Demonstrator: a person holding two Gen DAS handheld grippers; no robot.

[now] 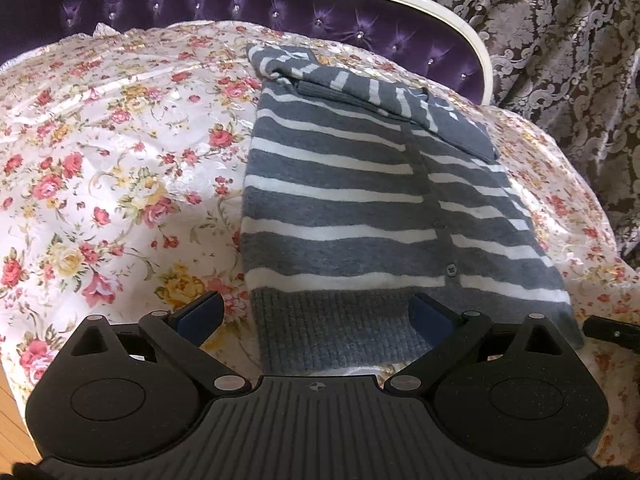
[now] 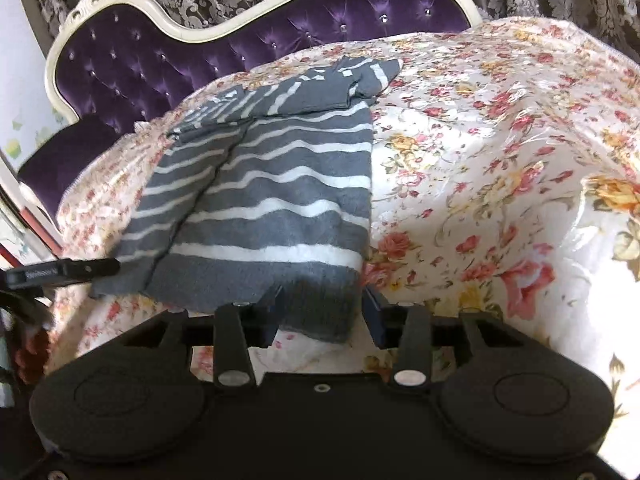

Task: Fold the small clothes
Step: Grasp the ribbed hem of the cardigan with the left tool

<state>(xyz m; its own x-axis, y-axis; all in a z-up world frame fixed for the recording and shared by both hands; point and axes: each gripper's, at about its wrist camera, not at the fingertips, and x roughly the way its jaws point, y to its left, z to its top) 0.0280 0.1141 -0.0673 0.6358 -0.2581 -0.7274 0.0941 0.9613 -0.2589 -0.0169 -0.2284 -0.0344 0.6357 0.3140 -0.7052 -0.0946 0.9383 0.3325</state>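
A grey cardigan with white stripes (image 1: 352, 184) lies on the floral bedspread (image 1: 120, 152), its sleeves folded across the top. My left gripper (image 1: 320, 312) is open, its blue-padded fingers standing either side of the ribbed hem's left corner. In the right wrist view the cardigan (image 2: 272, 184) lies the same way. My right gripper (image 2: 324, 308) is open, its jaws straddling the hem's right corner (image 2: 320, 312). Whether the pads touch the cloth I cannot tell.
A purple tufted headboard with a cream frame (image 1: 280, 4) stands behind the bed and also shows in the right wrist view (image 2: 160, 52). Patterned curtains (image 1: 560, 40) hang behind it. The left gripper's black finger (image 2: 64, 270) shows at the left edge of the right wrist view.
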